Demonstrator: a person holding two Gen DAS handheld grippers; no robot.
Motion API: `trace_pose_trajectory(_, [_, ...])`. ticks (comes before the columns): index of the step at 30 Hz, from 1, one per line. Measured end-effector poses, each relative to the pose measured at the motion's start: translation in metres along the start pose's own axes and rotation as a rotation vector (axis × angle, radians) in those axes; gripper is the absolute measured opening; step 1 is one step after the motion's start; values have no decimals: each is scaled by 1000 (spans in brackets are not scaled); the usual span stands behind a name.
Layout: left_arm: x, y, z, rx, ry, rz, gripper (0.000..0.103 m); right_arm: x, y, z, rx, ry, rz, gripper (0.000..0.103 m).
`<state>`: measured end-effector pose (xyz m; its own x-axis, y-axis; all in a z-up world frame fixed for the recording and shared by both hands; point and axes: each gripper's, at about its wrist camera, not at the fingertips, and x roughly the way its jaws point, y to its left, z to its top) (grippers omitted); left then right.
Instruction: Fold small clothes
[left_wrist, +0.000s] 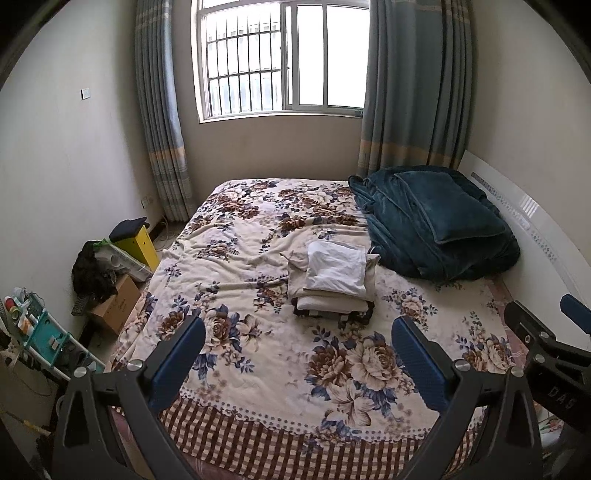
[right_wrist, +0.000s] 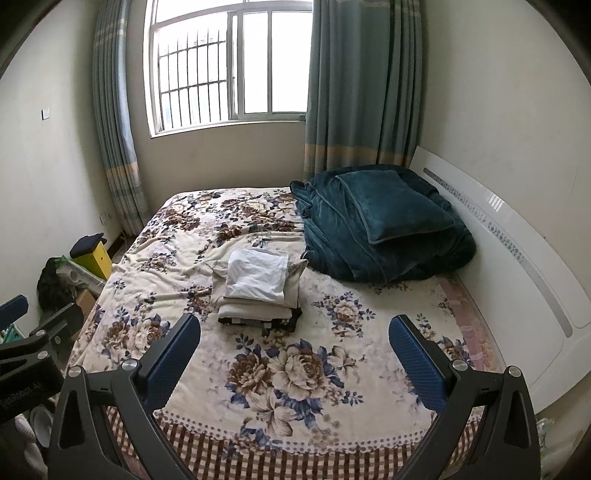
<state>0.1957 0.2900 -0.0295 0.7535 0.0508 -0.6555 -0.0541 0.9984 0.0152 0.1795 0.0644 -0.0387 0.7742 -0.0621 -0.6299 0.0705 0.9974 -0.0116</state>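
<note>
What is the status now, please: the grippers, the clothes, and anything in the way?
Left gripper open, empty. Right gripper open, empty. Folded clothes stacked on the bed, untouched. Green blanket beside the stack; path clear.

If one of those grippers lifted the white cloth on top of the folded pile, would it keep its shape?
Probably not. The white cloth looks thin and creased, so it would likely droop and unfold when pinched at one edge. It seems light. It lies loose atop the folded pile, so a push might slide it off onto the floral bedspread.
</note>
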Motion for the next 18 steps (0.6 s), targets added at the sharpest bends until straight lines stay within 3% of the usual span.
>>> trace_pose_trajectory(18, [-9,0,-4,3,18,8,103,-1,-5,-12,-12,10,9,103])
